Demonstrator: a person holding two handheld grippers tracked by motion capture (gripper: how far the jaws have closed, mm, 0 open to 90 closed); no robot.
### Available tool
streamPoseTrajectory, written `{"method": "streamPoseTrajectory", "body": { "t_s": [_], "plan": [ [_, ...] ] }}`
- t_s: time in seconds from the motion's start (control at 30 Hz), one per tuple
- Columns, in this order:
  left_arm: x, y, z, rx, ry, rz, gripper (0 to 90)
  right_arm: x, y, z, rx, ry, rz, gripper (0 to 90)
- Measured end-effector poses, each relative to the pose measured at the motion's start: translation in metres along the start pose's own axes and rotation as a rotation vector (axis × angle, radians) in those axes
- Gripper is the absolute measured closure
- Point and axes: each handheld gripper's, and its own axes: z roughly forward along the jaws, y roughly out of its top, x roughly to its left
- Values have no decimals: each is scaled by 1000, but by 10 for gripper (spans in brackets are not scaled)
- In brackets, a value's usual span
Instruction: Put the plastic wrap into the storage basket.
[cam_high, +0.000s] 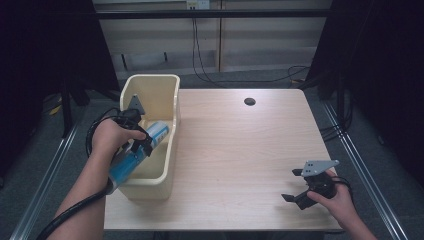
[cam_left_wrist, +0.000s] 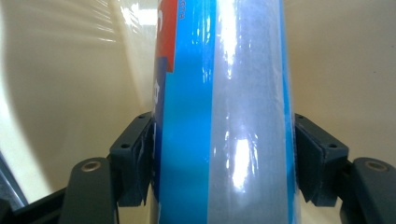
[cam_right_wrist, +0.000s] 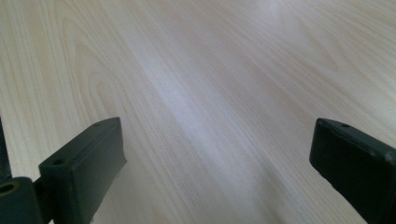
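The cream bin (cam_high: 165, 85) at the counter (cam_high: 240, 150)'s nine o'clock edge holds the blue tube (cam_high: 142, 147); its near end overhangs the wall and may catch or tip out. Its long axis runs seven to one o'clock. The left gripper (cam_high: 137, 142) clamps it; the right gripper (cam_high: 295, 185), at five o'clock, gapes empty.

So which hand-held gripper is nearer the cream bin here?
The left. The left hand-held gripper is over the cream bin, clamped on a blue tube. The right hand-held gripper sits open by the table's near right corner.
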Motion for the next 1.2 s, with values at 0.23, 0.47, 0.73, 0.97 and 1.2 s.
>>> {"method": "streamPoseTrajectory", "body": {
  "t_s": [0.23,0.47,0.73,0.97,1.2],
  "plan": [
    [-1,2,1,17,-1,-7,318,0,0,0,2,-2,-1,31],
    [0,4,-5,-10,-15,-16,353,0,0,-1,5,-4,-2,31],
    [0,4,-12,-60,-20,11,276,0,-1,-2,2,3,2,31],
    [-5,6,-23,-108,-46,29,226,0,0,-2,-2,-2,-4,31],
    [-17,9,-33,-149,-69,49,200,0,0,-4,-6,-8,3,31]
  ]
}}
